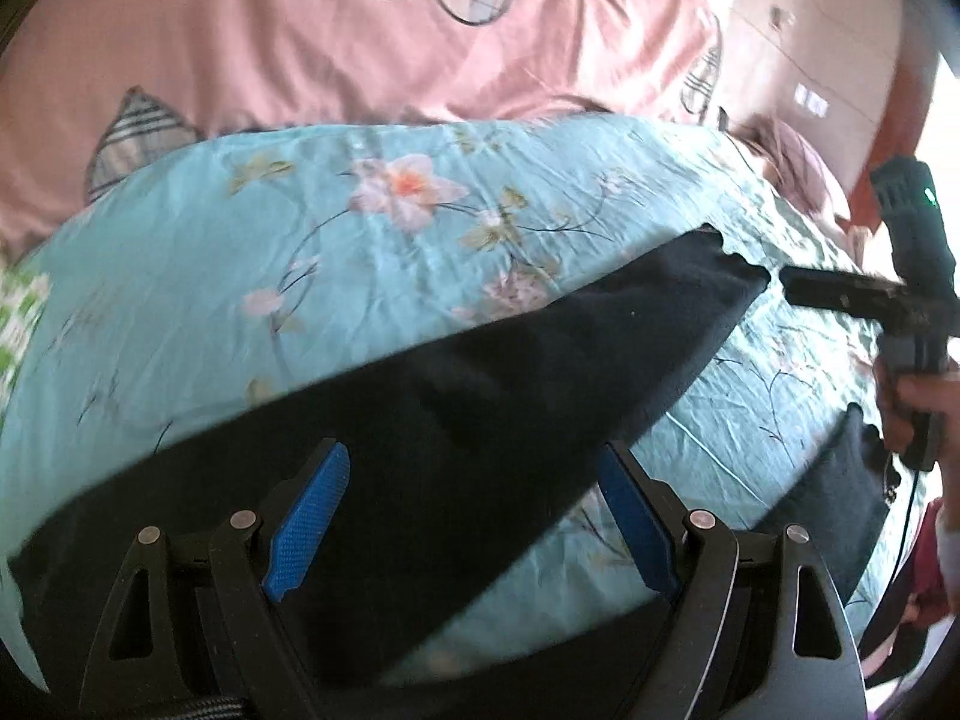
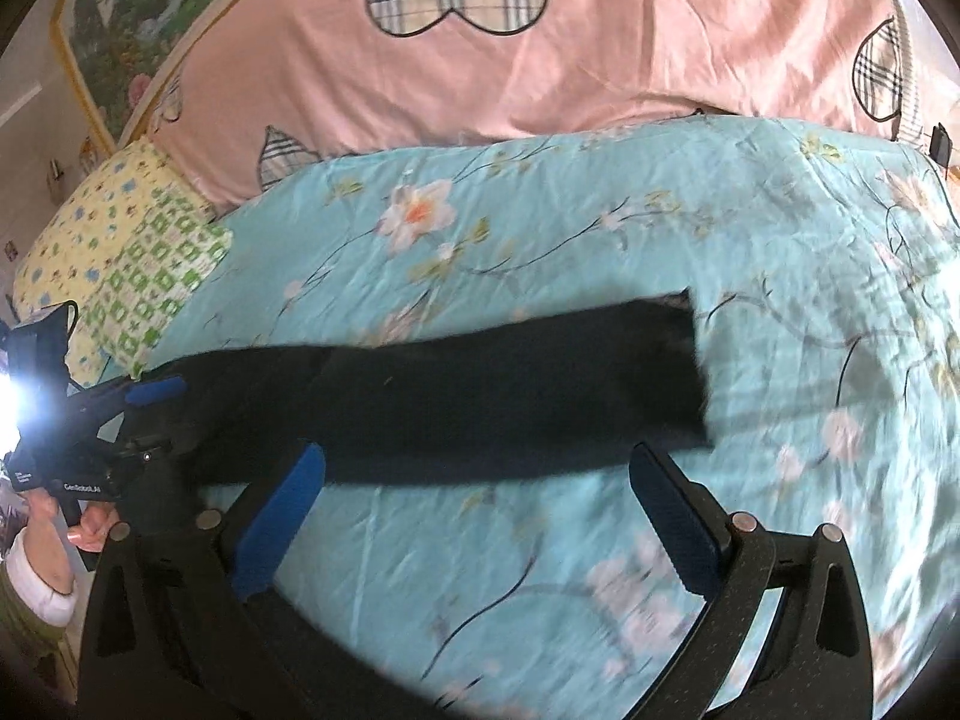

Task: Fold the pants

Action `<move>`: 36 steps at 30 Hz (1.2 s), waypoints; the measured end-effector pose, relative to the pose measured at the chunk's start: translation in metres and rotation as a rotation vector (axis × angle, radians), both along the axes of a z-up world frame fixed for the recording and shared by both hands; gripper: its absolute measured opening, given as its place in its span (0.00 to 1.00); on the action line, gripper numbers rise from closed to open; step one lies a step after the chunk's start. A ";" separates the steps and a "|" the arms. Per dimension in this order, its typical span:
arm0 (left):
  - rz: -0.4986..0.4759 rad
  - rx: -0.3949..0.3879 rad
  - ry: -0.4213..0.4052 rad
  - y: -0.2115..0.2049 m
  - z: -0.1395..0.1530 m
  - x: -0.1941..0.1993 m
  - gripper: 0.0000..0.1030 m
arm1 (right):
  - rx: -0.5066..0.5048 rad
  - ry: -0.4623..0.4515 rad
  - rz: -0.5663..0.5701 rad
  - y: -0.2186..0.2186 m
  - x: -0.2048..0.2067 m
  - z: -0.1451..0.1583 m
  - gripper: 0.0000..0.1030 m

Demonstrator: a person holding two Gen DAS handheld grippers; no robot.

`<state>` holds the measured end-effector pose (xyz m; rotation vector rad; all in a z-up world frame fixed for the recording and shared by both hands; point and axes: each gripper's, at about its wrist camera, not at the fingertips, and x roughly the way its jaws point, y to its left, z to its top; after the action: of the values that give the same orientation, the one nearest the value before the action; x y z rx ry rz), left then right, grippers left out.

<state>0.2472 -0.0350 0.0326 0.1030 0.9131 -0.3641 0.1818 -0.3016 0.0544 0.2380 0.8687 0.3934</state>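
1. Blue-padded fingers of the left gripper (image 1: 471, 516) stand wide apart at the bottom of the left wrist view, empty, with the black pants (image 1: 456, 408) lying between and beneath them.
2. Those pants (image 2: 480, 384) lie spread on the bed, one leg stretched out long and flat across the turquoise floral sheet (image 2: 600, 240), its hem end toward the right in the right wrist view.
3. A second dark part of the pants shows low at the right of the left wrist view, apart from the long leg.
4. The right gripper (image 2: 474, 516) has its fingers wide as well, holding nothing; the edge of the pant leg lies just past their tips.
5. Seen from the left wrist view, the right gripper (image 1: 792, 291) points its tip at the hem of the long leg, just beside it.
6. Beyond the sheet lies a pink quilt (image 2: 540, 72) with plaid heart patches.
7. A yellow and green patterned pillow (image 2: 120, 264) sits at the left in the right wrist view.
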 end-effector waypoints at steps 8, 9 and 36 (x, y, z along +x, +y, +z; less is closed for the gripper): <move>-0.123 -0.038 0.097 -0.008 -0.020 0.070 0.83 | 0.043 0.059 -0.080 -0.042 0.062 -0.014 0.87; -0.144 -0.049 0.121 -0.008 -0.026 0.082 0.83 | 0.044 0.064 -0.088 -0.047 0.069 -0.016 0.86; -0.358 0.044 0.234 -0.065 -0.034 0.065 0.05 | 0.124 0.016 0.013 -0.058 0.056 0.007 0.08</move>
<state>0.3118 -0.0996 -0.0012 0.2705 1.1368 -0.6994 0.2374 -0.3594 0.0616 0.3501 0.8630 0.4587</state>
